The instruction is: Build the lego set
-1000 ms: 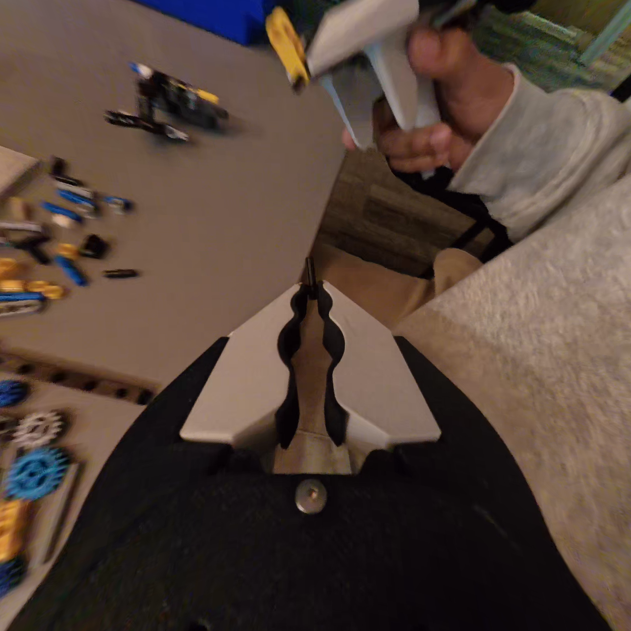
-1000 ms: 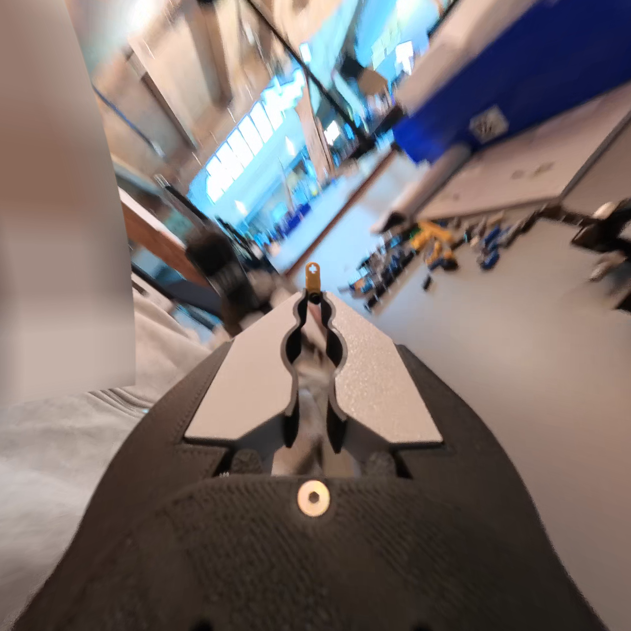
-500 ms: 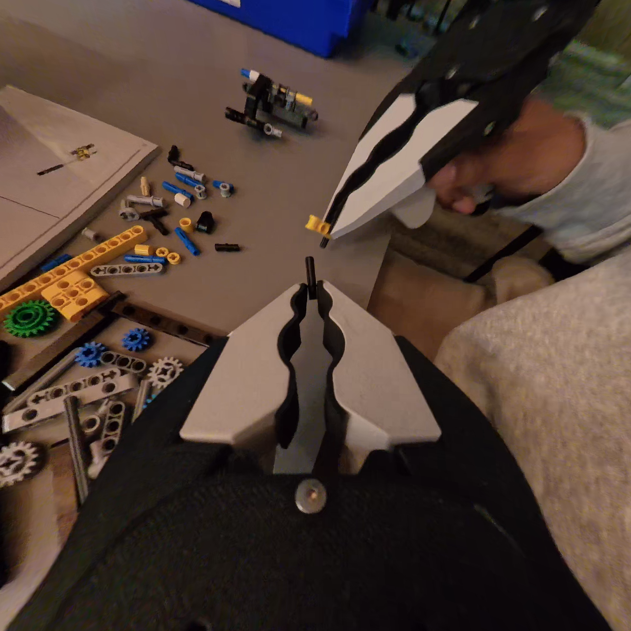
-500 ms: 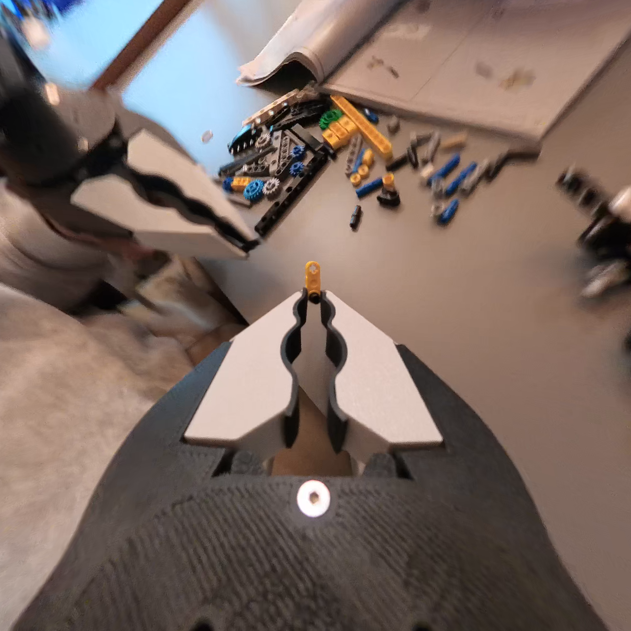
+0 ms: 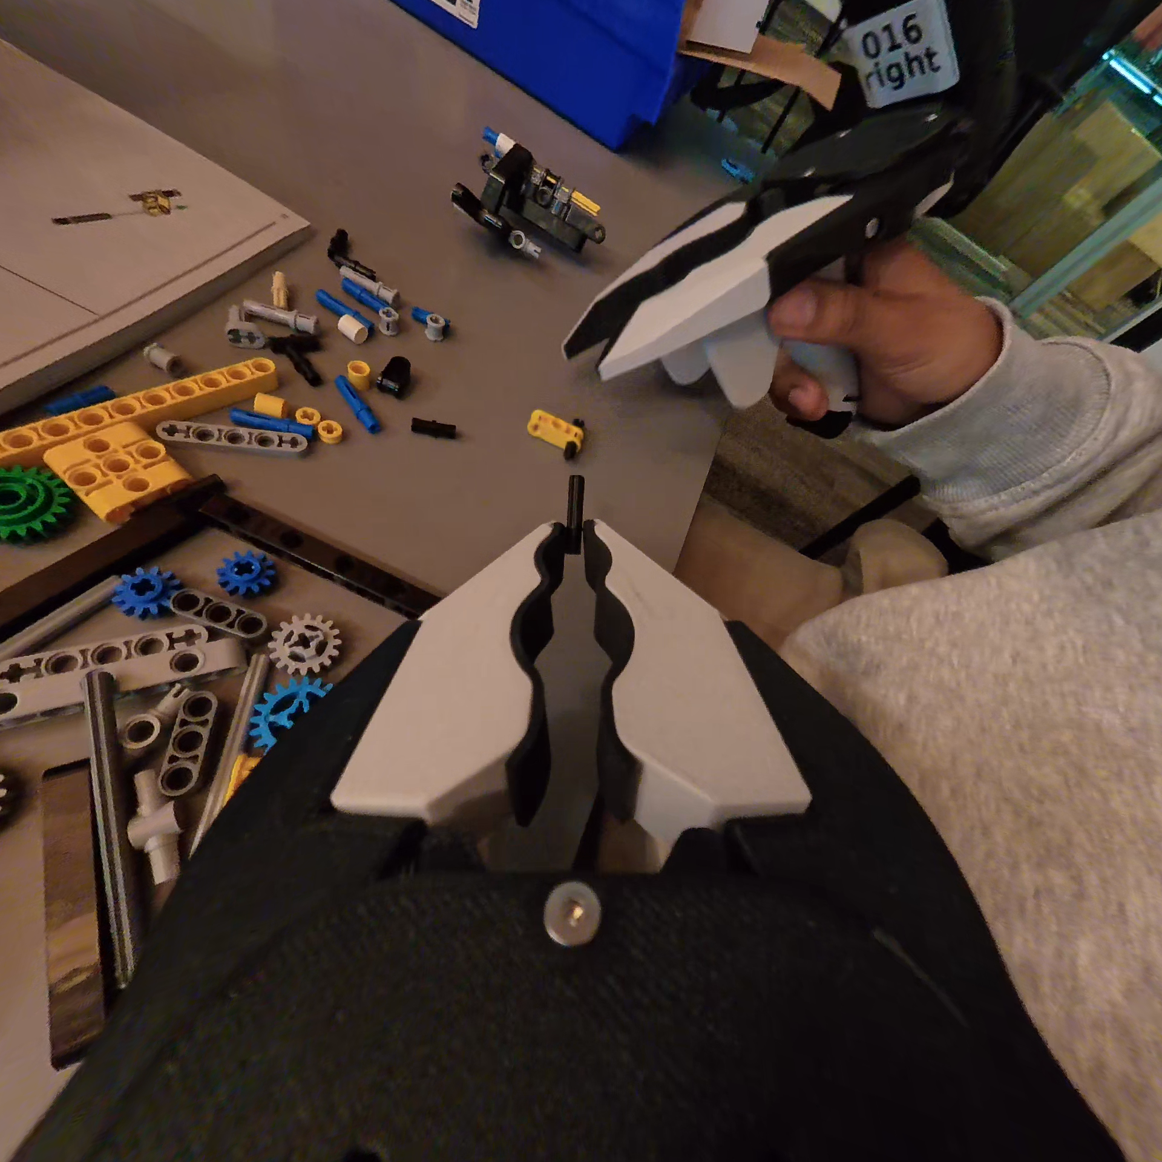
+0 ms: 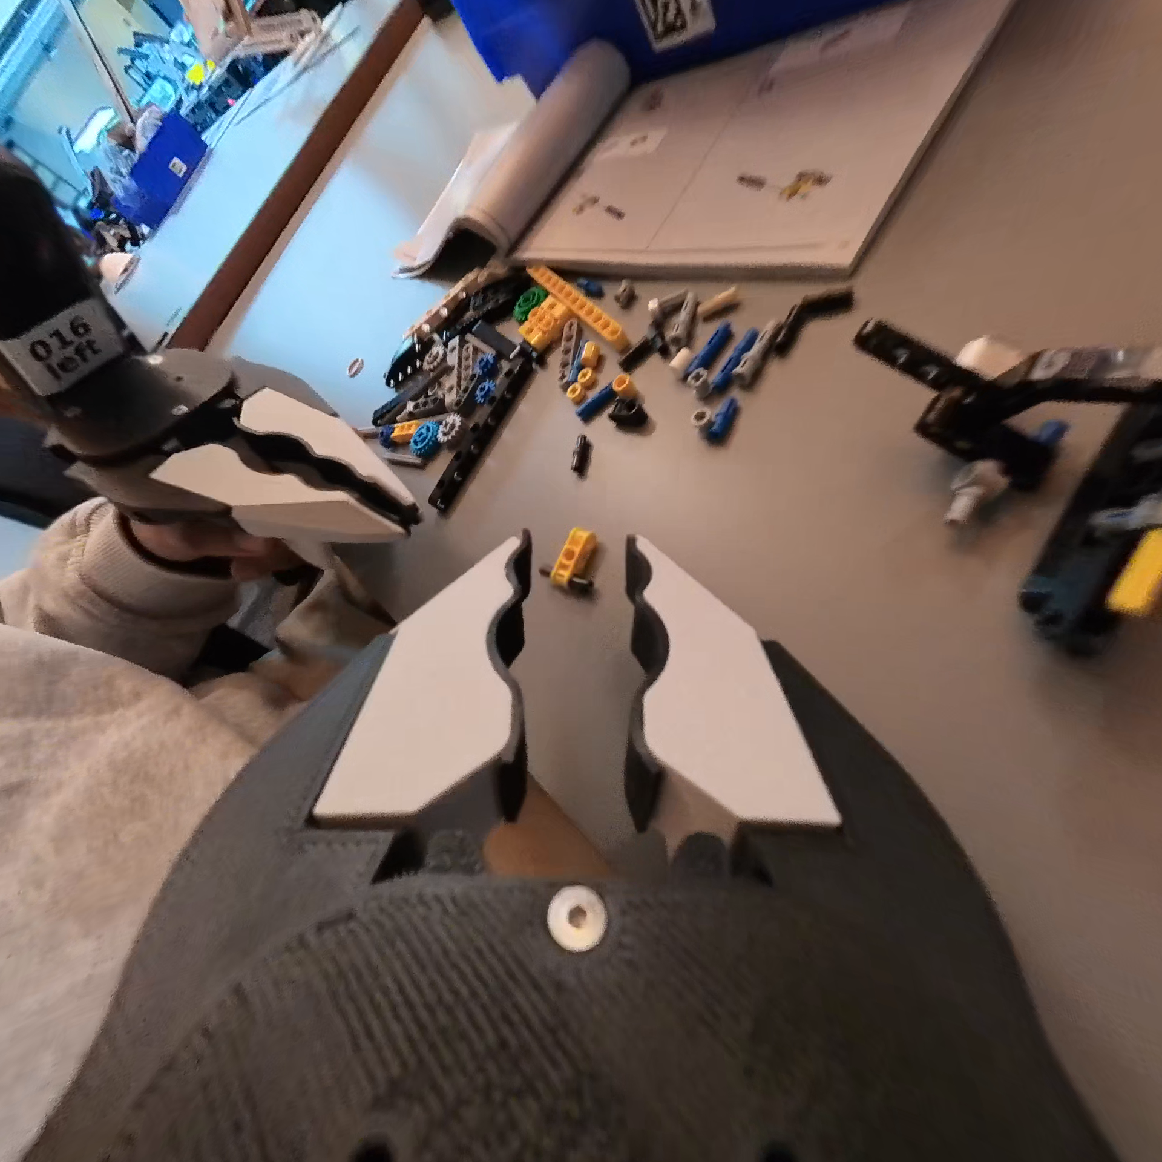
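Observation:
My left gripper (image 5: 573, 525) is shut on a small black pin (image 5: 574, 503) that sticks out past its tips. It hovers near the table's front edge and also shows in the right wrist view (image 6: 409, 512). My right gripper (image 6: 575, 544) is open and empty, just above a small yellow piece with a black pin (image 6: 571, 559) lying on the grey table (image 6: 786, 629). That yellow piece (image 5: 556, 431) lies just beyond my left tips. The right gripper also shows in the left wrist view (image 5: 581, 352). A partly built black assembly (image 5: 534, 198) stands farther back.
Loose pieces lie to the left: a long yellow beam (image 5: 144, 405), a green gear (image 5: 28, 503), blue gears (image 5: 245, 572), grey beams (image 5: 113, 660), blue pins (image 5: 355, 396). An open instruction booklet (image 6: 723, 176) and a blue bin (image 5: 566, 50) sit behind. A person's lap lies beside the table edge. Some 8 cm of space lies between my two pairs of fingers. From either gripper's tips it is about 15 cm to the green gear (image 5: 28, 503). Look for it in the right wrist view (image 6: 531, 311) too.
My right gripper has opened and let go of the yellow piece, which now lies on the table. Both grippers swung down toward the table. My left gripper still holds the black pin.

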The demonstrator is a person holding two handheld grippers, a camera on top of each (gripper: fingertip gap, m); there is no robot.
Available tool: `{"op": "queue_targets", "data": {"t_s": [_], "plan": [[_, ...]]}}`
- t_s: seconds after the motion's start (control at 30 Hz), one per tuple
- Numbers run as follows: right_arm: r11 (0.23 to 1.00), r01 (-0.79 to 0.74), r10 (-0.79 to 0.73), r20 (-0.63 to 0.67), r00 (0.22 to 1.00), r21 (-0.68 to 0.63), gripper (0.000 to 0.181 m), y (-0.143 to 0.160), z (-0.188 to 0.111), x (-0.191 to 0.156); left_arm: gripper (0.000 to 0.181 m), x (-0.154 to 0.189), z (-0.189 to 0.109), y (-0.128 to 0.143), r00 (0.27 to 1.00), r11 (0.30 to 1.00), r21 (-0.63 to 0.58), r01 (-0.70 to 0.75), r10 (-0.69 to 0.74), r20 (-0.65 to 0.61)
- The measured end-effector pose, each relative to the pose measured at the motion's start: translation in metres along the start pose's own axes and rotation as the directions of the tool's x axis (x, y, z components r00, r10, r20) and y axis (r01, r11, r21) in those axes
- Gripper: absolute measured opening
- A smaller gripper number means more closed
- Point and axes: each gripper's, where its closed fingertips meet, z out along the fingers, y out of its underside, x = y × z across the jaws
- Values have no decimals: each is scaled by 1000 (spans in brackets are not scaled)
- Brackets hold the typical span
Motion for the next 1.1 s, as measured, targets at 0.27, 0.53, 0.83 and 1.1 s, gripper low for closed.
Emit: {"op": "queue_targets", "data": {"t_s": [0.27,0.53,0.83,1.1], "plan": [[993,40,-68,256,964,114,20,-13,-11,-55,7,11,7,-2,997,997,3,-72,72,-20],[999,42,-44,288,957,13,20,9,7,-69,7,32,10,-5,991,997,31,-77,80,-103],[999,-43,28,403,915,29,13,6,3,-81,6,35,1,-13,987,996,86,-39,52,-155],[998,-61,46,436,899,20,2,7,3,-84,6,38,0,-15,985,993,108,-47,65,-162]]}}
